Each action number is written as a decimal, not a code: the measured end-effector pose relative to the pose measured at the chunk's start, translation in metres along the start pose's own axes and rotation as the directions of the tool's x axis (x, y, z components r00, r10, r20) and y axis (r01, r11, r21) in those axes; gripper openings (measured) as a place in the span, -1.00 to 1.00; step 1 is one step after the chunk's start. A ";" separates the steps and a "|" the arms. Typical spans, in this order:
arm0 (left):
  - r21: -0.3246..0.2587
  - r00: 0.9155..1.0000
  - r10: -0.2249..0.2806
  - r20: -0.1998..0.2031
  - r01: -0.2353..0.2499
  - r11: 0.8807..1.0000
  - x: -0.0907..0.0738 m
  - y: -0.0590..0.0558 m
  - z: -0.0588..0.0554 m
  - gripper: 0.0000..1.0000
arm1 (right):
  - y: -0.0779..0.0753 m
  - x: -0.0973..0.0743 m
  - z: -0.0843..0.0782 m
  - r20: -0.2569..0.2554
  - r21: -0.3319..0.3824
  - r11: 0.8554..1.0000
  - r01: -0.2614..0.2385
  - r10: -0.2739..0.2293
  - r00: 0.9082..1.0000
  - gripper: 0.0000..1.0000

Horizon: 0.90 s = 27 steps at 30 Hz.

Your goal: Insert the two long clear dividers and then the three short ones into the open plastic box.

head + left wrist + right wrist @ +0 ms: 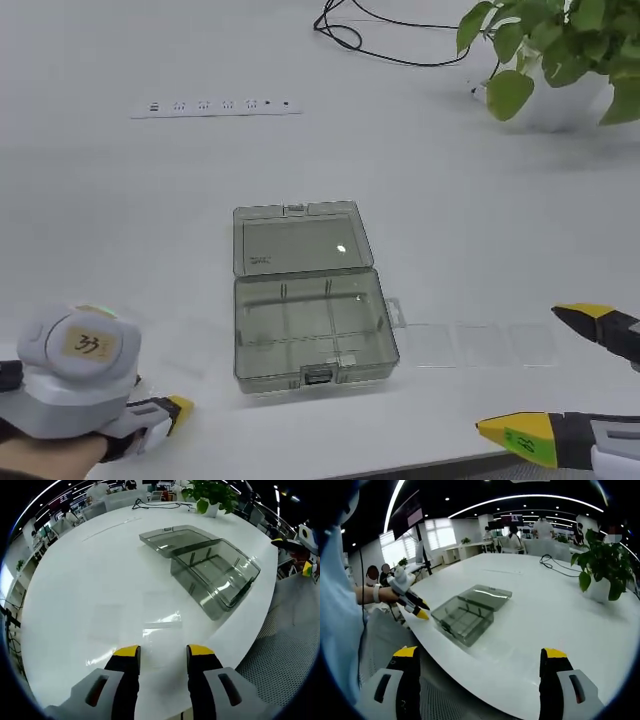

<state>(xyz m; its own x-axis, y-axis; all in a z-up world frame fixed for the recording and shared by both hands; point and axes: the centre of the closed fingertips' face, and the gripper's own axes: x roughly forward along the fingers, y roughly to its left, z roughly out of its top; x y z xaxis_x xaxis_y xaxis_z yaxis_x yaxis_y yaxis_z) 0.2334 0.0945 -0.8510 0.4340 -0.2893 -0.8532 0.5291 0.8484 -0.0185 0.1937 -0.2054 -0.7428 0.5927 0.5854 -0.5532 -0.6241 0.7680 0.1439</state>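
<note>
Yellow-tipped jaws first: my left gripper (163,652) hovers at the near edge of the white tabletop (120,230), jaws apart and empty. My right gripper (480,653) is at the near right, jaws spread wide, empty too. Just ahead of the left one lie thin clear flat plastic dividers (161,619), almost invisible against the white. Three more clear plastic panels (480,345) lie in a row just right of the box. I'd judge them all light, stiff, slick and lying dead flat, so pinch an edge, perhaps after sliding one past the table's rim. Mid-table, the smoky translucent plastic box (300,375) stands open, lid (300,240) laid back toward the far edge.
</note>
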 end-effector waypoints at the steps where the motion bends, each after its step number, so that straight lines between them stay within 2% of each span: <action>1: 0.005 1.000 0.000 -0.002 0.000 1.000 -0.001 0.000 0.000 -0.28 | 0.000 0.000 0.000 0.000 0.000 1.000 0.001 -0.001 1.000 1.00; 5: 0.027 1.000 0.009 -0.015 -0.009 1.000 -0.001 -0.001 0.000 -0.32 | 0.001 0.001 0.003 0.001 -0.001 1.000 0.000 0.000 1.000 1.00; 16: 0.006 0.999 0.017 -0.037 -0.017 1.000 -0.001 -0.002 -0.001 -0.35 | 0.004 0.001 0.008 -0.001 -0.010 1.000 -0.014 0.014 1.000 1.00; 19: -0.003 0.999 0.023 -0.047 -0.024 1.000 -0.001 -0.002 0.000 -0.36 | 0.007 0.000 0.008 -0.007 -0.013 0.999 -0.033 0.033 0.999 1.00; 22: 0.003 0.999 0.026 -0.038 -0.026 1.000 0.000 -0.001 0.002 -0.37 | 0.007 -0.002 0.008 -0.018 -0.018 0.999 -0.049 0.049 0.999 1.00; 27: 0.006 0.998 0.022 -0.052 -0.021 1.000 0.001 -0.001 0.003 -0.37 | 0.013 -0.005 0.019 -0.003 -0.004 0.997 -0.080 0.080 0.997 1.00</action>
<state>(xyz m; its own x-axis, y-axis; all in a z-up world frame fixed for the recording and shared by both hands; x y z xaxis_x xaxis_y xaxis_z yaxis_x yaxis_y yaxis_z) 0.2357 0.0919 -0.8507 0.4067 -0.2472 -0.8795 0.5237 0.8519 0.0027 0.1922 -0.1930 -0.7220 0.5390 0.6442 -0.5426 -0.6717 0.7175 0.1845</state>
